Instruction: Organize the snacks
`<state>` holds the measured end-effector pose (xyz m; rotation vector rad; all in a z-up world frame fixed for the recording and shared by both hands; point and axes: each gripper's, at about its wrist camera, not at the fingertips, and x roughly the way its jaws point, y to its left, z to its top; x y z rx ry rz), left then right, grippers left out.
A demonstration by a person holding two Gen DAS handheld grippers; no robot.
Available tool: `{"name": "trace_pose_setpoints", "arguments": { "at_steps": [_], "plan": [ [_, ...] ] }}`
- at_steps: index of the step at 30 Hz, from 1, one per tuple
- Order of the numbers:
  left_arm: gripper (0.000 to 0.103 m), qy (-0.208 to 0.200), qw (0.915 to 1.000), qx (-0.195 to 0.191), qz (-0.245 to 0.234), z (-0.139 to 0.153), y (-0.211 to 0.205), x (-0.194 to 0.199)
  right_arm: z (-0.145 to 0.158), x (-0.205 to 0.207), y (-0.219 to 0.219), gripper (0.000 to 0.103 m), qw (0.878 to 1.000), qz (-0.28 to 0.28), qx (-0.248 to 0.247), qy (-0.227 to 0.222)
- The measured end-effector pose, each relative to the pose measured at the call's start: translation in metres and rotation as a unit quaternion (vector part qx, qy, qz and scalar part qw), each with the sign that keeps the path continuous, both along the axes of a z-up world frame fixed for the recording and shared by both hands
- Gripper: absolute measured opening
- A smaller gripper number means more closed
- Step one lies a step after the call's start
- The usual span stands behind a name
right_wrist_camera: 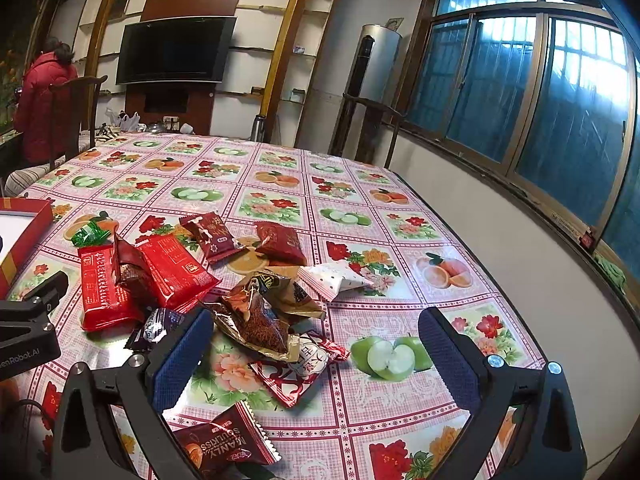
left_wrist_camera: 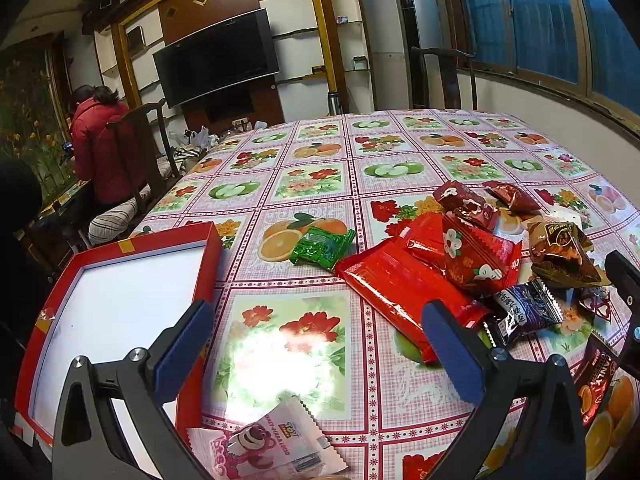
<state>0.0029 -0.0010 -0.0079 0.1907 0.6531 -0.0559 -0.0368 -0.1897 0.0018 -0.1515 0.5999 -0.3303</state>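
A red box with a white inside (left_wrist_camera: 120,304) lies at the left; its corner shows in the right wrist view (right_wrist_camera: 28,220). A heap of snack packets lies on the flowered tablecloth: long red packets (left_wrist_camera: 400,284) (right_wrist_camera: 104,288), a green packet (left_wrist_camera: 322,246) (right_wrist_camera: 90,234), dark red packets (left_wrist_camera: 466,200) (right_wrist_camera: 212,236), a brown-gold packet (left_wrist_camera: 560,248) (right_wrist_camera: 260,312), a purple packet (left_wrist_camera: 524,312). A pink bear packet (left_wrist_camera: 264,444) lies under my left gripper (left_wrist_camera: 320,348), which is open and empty. My right gripper (right_wrist_camera: 316,356) is open and empty above a red-and-white packet (right_wrist_camera: 300,368).
A white dotted packet (right_wrist_camera: 336,278) and a dark "Manly" packet (right_wrist_camera: 224,444) (left_wrist_camera: 596,376) lie near the heap. Wooden chairs (left_wrist_camera: 140,148) (right_wrist_camera: 368,128) stand at the table's far sides. A person in a red jacket (left_wrist_camera: 100,144) stands at the far left.
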Motion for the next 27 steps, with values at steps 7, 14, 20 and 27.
{"name": "trace_pose_setpoints", "arguments": {
  "at_steps": [7, 14, 20, 27],
  "plan": [
    [0.103, 0.002, 1.0000, -0.001, -0.003, -0.001, -0.001, 0.002, -0.001, 0.000, -0.002, 0.102, 1.000, -0.003, 0.000, 0.003],
    [0.103, 0.002, 0.9999, -0.002, -0.011, 0.000, -0.002, 0.001, -0.002, 0.001, -0.003, 0.102, 1.000, -0.007, 0.000, 0.009],
    [0.103, -0.004, 0.9999, 0.011, 0.001, 0.000, 0.001, 0.003, -0.004, 0.005, -0.030, 0.102, 0.998, -0.023, 0.061, 0.026],
    [0.103, 0.007, 0.9997, 0.017, -0.014, -0.002, -0.001, 0.004, -0.011, 0.013, -0.050, 0.102, 0.991, -0.025, 0.120, 0.054]
  ]
}}
